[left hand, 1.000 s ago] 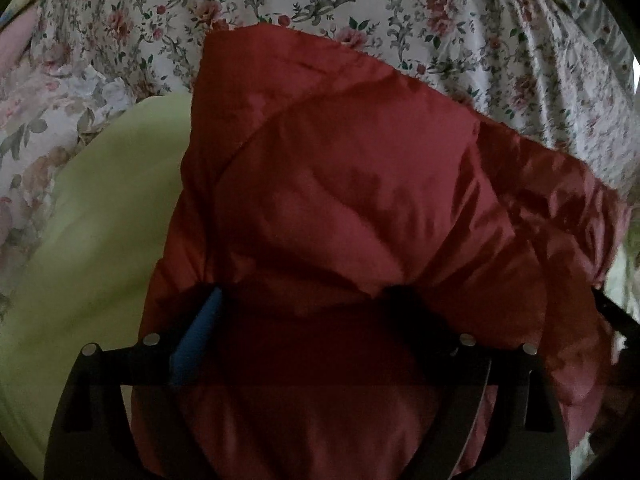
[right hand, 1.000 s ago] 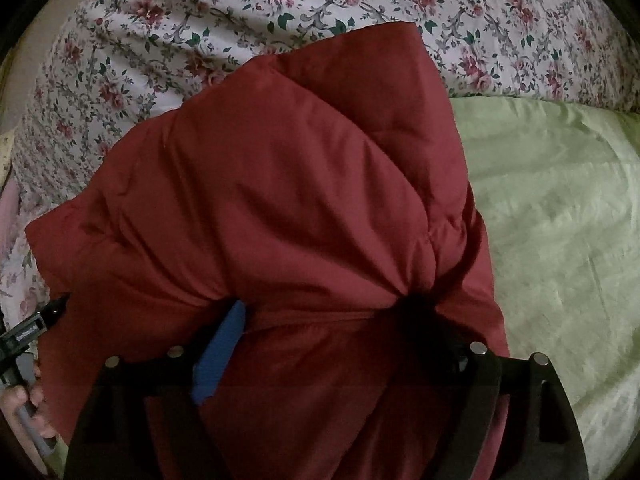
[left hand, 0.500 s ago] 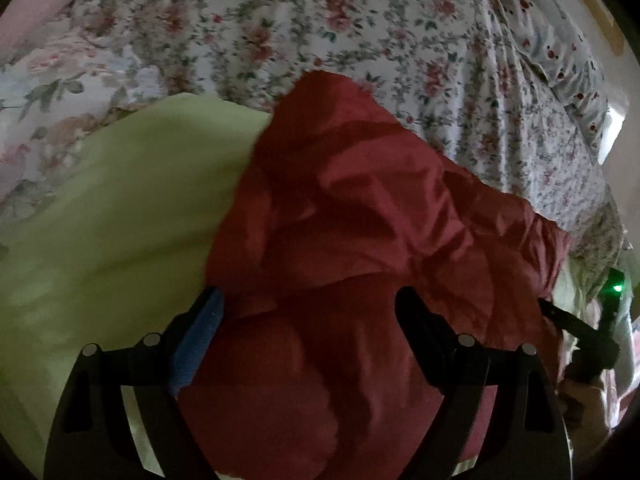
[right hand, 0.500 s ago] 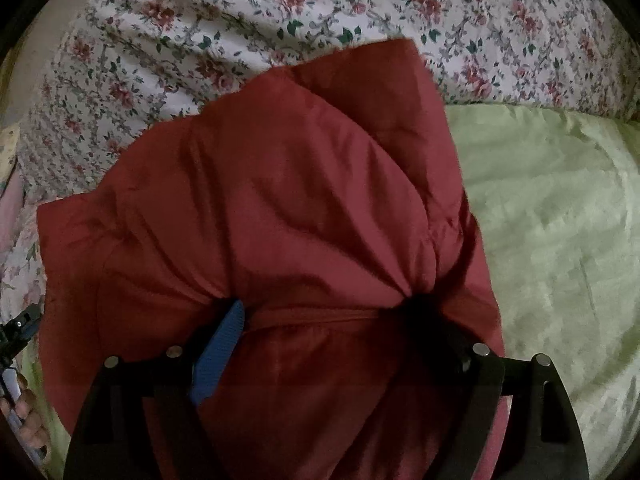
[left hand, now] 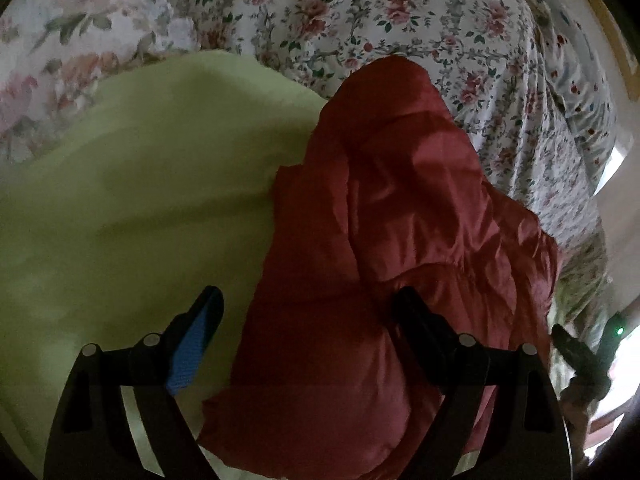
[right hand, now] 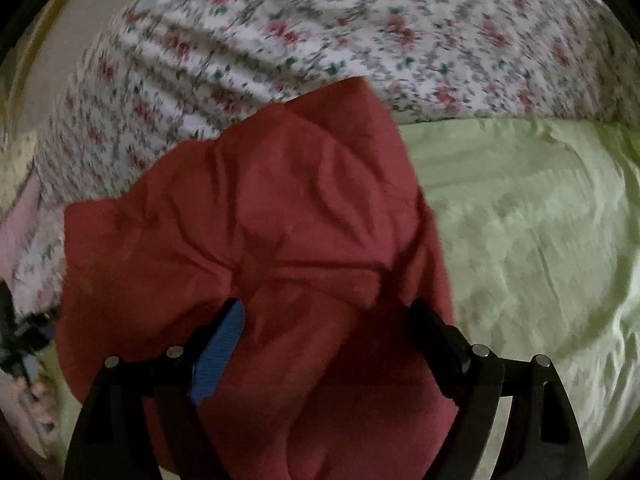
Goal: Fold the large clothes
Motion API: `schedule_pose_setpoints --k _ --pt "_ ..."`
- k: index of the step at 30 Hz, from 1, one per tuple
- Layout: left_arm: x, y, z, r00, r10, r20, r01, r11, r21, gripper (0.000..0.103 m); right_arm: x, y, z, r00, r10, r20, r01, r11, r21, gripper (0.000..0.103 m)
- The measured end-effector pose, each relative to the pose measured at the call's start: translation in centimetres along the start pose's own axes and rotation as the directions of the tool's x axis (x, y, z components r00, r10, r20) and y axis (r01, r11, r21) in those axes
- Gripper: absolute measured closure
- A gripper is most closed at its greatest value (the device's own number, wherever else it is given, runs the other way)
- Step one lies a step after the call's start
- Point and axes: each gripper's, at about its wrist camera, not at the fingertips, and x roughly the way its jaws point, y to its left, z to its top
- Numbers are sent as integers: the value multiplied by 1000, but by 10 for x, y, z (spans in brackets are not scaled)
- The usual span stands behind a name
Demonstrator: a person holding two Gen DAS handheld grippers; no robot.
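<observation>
So, bed: I see a white sheet with small red flowers point(left hand: 400, 20) covering the whole far side in both wrist views; the right view is blurred.
Second floral cloth: a paler fabric with bigger blossoms point(left hand: 60, 40) lies at the upper left of the left view, bordering the sheet.
Green cover: a plain light-green cloth point(left hand: 140, 200) is spread over the near part of the bed, left of the jacket in the left view and right of it in the right view.
Room: dim; I make out only a bright strip past the bed's right edge in the left view.
Red jacket point(left hand: 400, 240): puffy and crumpled, it lies in a heap on the bed, partly on the green cover, its far end reaching onto the flowered sheet.
Left gripper point(left hand: 308, 294): released, jaws wide. Its right finger lies over the jacket's near bulge; its left finger hangs over bare green cloth, apart from the jacket.
Right gripper point(right hand: 329, 306): jaws wide with the jacket's bulk filling the gap between them. I cannot tell whether the pads press on it.
Blue pad point(left hand: 192, 352): on the left finger of each gripper, uncovered in both views.
</observation>
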Motion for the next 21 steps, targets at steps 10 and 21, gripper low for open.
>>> schedule_pose_setpoints --k 10,21 --pt "16 13 1 990 -121 -75 112 987 -114 9 16 -62 -16 993 97 -66 -80 971 225 13" --pt "32 -3 -4 958 -246 -147 226 964 -141 21 45 -54 -32 945 303 -121 -246 905 346 24"
